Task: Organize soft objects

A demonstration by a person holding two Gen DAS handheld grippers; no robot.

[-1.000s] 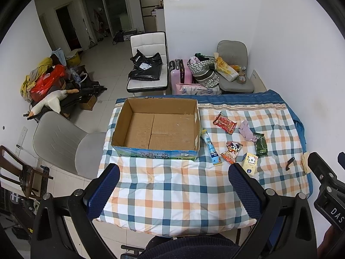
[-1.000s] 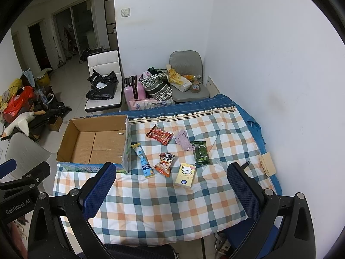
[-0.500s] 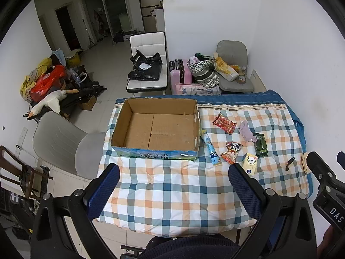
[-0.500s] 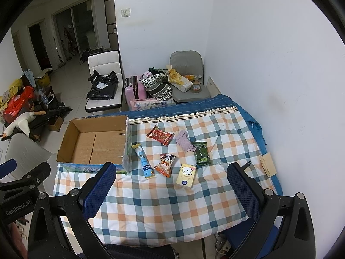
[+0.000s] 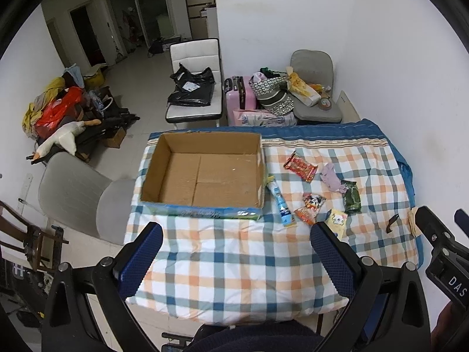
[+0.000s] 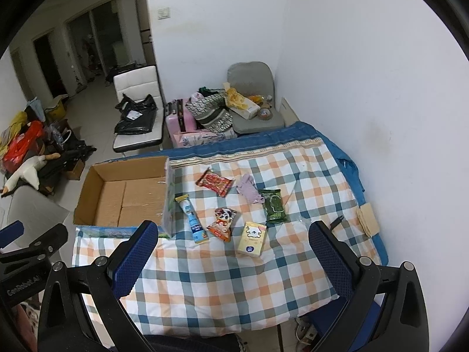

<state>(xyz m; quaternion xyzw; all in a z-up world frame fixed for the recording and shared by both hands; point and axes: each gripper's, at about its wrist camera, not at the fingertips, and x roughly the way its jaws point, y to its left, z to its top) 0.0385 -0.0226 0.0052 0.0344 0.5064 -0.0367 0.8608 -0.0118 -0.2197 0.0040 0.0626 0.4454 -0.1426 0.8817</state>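
An empty cardboard box (image 5: 205,173) (image 6: 126,193) stands on the left of the checked tablecloth (image 5: 234,264) (image 6: 234,278). Right of it lie a blue tube (image 5: 281,202) (image 6: 193,223), a red snack pack (image 5: 300,165) (image 6: 215,182), a lilac cloth (image 5: 331,177) (image 6: 249,189), a green wipes pack (image 5: 351,196) (image 6: 274,205), a cartoon snack pack (image 5: 312,206) (image 6: 224,221) and a yellow tissue pack (image 5: 337,220) (image 6: 252,238). My left gripper (image 5: 234,264) and right gripper (image 6: 234,261) hang open and empty above the table's near edge.
A small black clip (image 5: 391,223) (image 6: 337,221) and a tan pad (image 6: 368,215) lie at the table's right edge by the wall. A grey chair (image 5: 76,193) stands left of the table. Chairs, a pink suitcase (image 5: 240,96) and bags crowd the floor behind.
Both views have drifted very slightly; nothing on the table has moved and both grippers remain open.
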